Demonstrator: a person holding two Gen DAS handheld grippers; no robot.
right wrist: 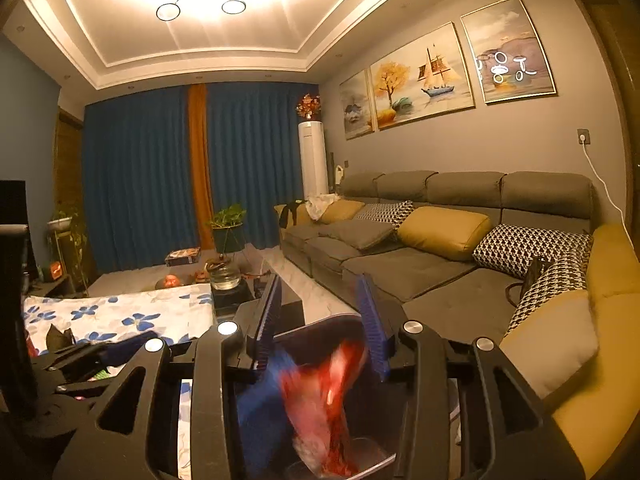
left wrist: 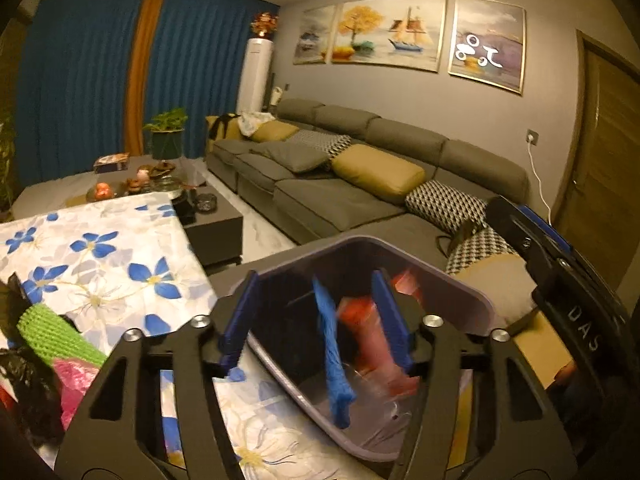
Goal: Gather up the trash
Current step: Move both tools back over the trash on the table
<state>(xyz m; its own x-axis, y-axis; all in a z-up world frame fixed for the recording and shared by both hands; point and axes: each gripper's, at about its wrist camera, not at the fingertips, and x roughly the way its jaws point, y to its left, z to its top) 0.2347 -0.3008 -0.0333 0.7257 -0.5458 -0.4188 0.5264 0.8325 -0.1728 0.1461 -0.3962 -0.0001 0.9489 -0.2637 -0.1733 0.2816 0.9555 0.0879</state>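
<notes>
The flowered table [left wrist: 100, 248] runs off to my left, and the grey bin [left wrist: 460, 292] sits at its near corner, tipped in the left wrist view so that its open mouth faces me. It is the target for this step, so I judge the job is to get the piece in hand to land fully inside it.

My right gripper [right wrist: 322, 320] hangs right above the bin, its jaws spread apart and clamping nothing. My left gripper [left wrist: 316, 312] is also spread wide and empty, one finger outside the bin's near wall and the other over its inside.

The red wrapper [right wrist: 340, 400] is a blur below my right fingers and over the bin's floor. From the left it shows inside the walls [left wrist: 372, 340]. A blue strip [left wrist: 334, 360] hangs beside it, and I cannot tell whether it is loose or caught on the rim.

To do this well I would hold the right tool centred over the mouth and pull straight up, so nothing snags the pads. The left should steady the bin only if it rocks.

More waits on the table: green netting [left wrist: 48, 332], a pink bag [left wrist: 76, 380] and a black bag [left wrist: 24, 392].
</notes>
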